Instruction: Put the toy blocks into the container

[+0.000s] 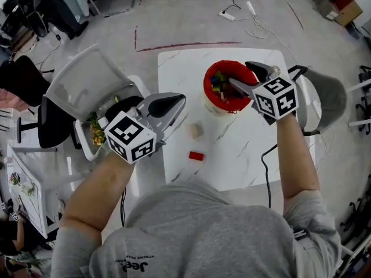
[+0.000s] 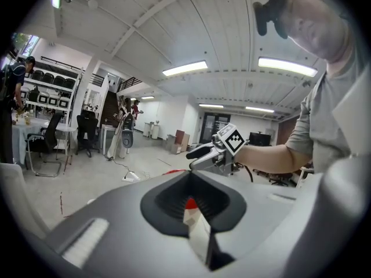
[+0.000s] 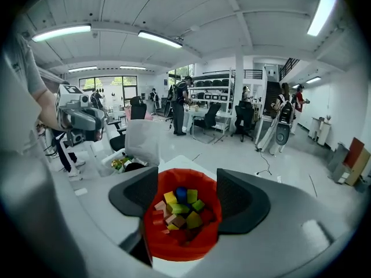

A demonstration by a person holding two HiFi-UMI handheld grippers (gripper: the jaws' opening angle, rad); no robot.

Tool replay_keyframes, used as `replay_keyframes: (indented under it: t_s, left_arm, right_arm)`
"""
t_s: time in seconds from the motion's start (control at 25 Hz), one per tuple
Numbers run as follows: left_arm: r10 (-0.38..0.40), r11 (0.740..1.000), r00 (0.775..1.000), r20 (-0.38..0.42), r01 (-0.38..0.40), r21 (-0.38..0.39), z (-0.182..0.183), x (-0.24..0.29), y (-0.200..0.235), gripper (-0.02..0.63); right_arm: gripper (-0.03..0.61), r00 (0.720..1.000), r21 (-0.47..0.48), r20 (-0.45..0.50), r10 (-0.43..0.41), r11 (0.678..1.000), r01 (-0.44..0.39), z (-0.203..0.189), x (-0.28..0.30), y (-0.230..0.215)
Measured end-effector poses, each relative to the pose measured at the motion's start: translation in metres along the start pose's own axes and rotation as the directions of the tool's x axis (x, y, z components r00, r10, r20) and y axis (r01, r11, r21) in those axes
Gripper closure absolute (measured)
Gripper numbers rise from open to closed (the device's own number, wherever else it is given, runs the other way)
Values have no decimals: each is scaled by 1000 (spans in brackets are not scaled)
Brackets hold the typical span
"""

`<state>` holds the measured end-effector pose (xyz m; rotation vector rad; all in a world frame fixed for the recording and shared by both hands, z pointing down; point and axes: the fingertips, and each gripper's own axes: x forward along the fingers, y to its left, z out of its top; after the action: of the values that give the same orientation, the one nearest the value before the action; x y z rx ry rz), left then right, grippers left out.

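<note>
A red block and a tan block sit loose on the white surface. The left gripper hovers at the surface's left edge, jaws together, nothing held. Farther on, the right gripper hangs over the red container, jaws apart, with blocks heaped inside.

The left gripper fills the lower half, its jaws together. Only a thin wedge stays between them, where a red patch and something pale show. Just above, towards 1 o'clock, the right gripper hangs on a bare forearm. At 9 o'clock stands an office chair.
</note>
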<state>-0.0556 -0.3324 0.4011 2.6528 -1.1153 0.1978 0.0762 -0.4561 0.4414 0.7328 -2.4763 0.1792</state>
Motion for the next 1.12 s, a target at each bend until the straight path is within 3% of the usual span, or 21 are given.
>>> replay_keyframes:
  t_s: [0.24, 0.44, 0.64, 0.88, 1.12]
  left_arm:
    - [-7, 1000, 1000, -3, 7, -9, -3, 2, 2, 555]
    - [-22, 1000, 1000, -6, 22, -12, -13, -3, -5, 555]
    - [-20, 999, 1000, -18, 19, -33, -35, -20, -15, 555]
    - [-10, 998, 1000, -27, 8, -64, -62, -49, -28, 555]
    - [-5, 997, 999, -41, 1, -83, -91, -75, -39, 555]
  right_arm:
    - [285, 999, -15, 43, 33, 999, -33, 13, -11, 19]
    - [287, 987, 4, 114, 115, 993, -116, 17, -19, 60]
    - [287, 965, -6, 158, 210, 977, -212, -4, -18, 113]
    - [287, 951, -59, 64, 301, 953, -297, -56, -5, 179]
    - [287, 928, -132, -130, 350, 921, -366, -127, 18, 233]
